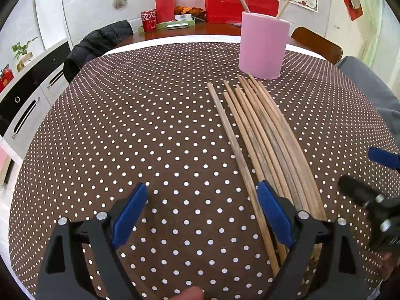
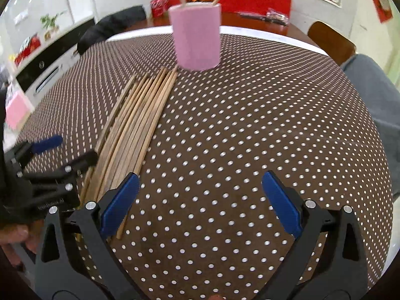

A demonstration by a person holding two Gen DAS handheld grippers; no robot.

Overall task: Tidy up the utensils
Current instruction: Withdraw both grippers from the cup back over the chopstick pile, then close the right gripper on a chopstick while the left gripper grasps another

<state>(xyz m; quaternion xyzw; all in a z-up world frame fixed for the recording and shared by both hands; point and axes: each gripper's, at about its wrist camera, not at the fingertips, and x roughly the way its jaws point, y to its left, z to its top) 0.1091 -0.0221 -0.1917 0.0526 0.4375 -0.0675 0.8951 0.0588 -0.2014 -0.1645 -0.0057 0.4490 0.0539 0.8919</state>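
Several wooden chopsticks point(image 1: 260, 135) lie side by side on the brown polka-dot tablecloth point(image 1: 150, 125), pointing toward a pink cylindrical holder point(image 1: 262, 47) that has two chopsticks standing in it. My left gripper point(image 1: 202, 200) is open and empty, low over the cloth, its right finger over the near ends of the chopsticks. In the right wrist view the chopsticks point(image 2: 140, 115) lie left of centre and the holder point(image 2: 197, 35) stands beyond them. My right gripper point(image 2: 200, 190) is open and empty, just right of the bundle.
Behind the table are a dark jacket on a chair point(image 1: 97, 42), a red can point(image 1: 148, 21), red bags point(image 1: 240, 5) and a wooden chair back point(image 1: 317, 42). Drawers point(image 1: 25, 115) stand at the left. A person's grey leg point(image 2: 370, 95) is at the right.
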